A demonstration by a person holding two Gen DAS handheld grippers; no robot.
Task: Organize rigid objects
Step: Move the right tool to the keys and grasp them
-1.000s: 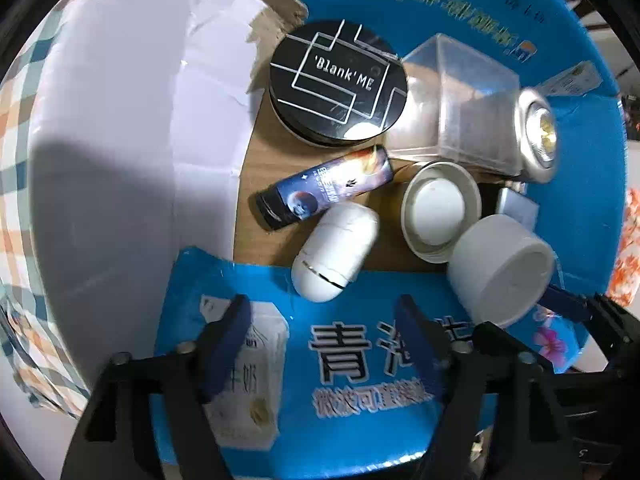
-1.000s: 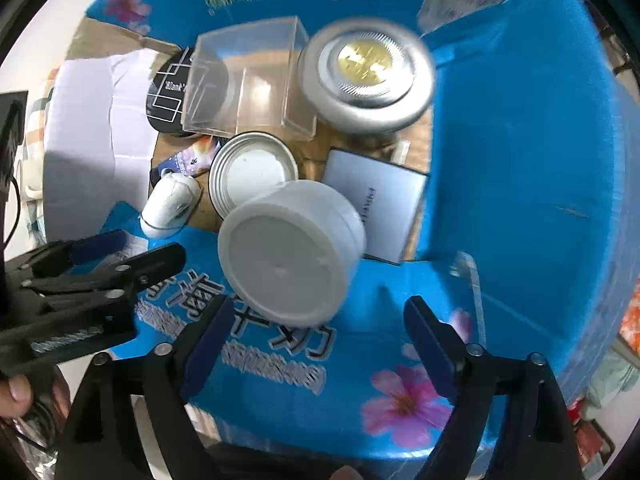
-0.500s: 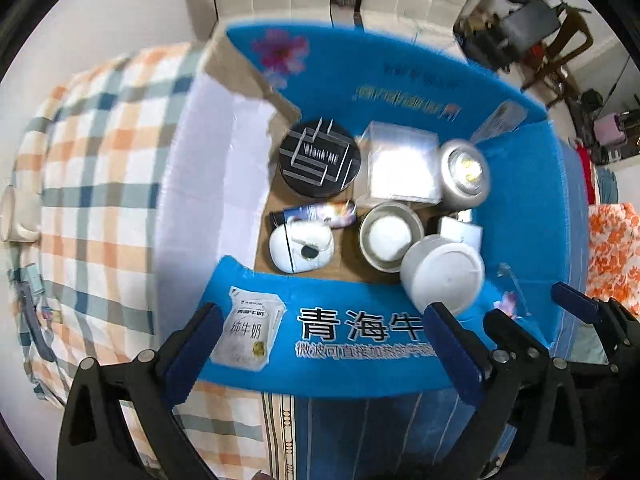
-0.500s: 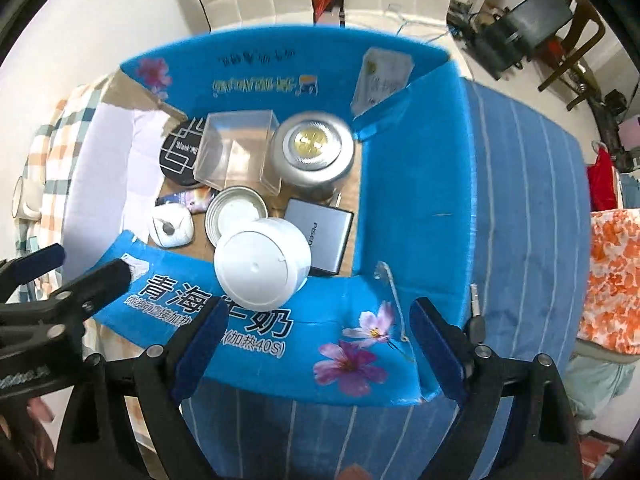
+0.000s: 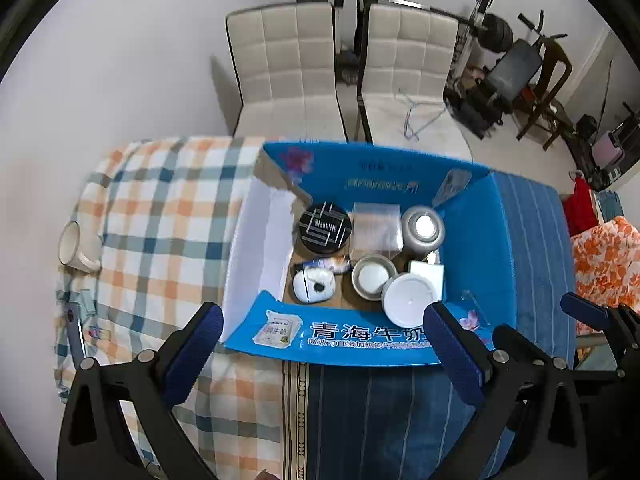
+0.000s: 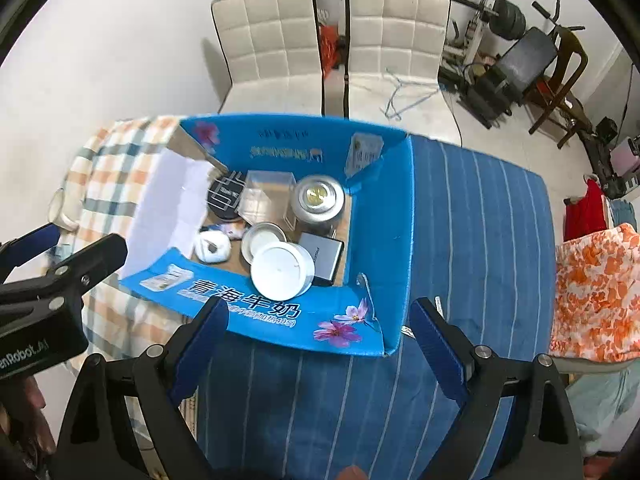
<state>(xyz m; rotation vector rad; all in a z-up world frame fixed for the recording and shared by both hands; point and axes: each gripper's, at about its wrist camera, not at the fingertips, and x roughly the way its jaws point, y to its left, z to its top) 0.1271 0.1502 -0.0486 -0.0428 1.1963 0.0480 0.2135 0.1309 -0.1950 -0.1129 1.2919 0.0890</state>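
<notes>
1. While both tools hang above the bed, the left gripper (image 5: pixel 322 344) has its blue-padded fingers spread wide with nothing between them, and the right gripper (image 6: pixel 318 346) stands equally wide and empty.
2. Below them lies a dark blue striped blanket (image 6: pixel 472 248), with an orange-and-teal checked cloth (image 5: pixel 160 216) to its left.
3. On these rests the open blue cardboard box (image 5: pixel 476 240), flaps raised.
4. Nearest inside it sits a white round plastic tub (image 5: pixel 409 302), touching a shallow metal tin (image 5: pixel 373 277); a white egg-shaped case (image 5: pixel 314 286) lies to the left, a grey flat rectangular device (image 6: pixel 326 255) to the right.
5. Behind them are a small dark printed bottle (image 5: pixel 326 265), a black round tin with white lines (image 5: pixel 325 227), a clear plastic cube (image 5: pixel 376 230) and a silver round can (image 5: pixel 423 227).
6. Farthest off, two white quilted chairs (image 5: pixel 396 60) stand against the wall.
</notes>
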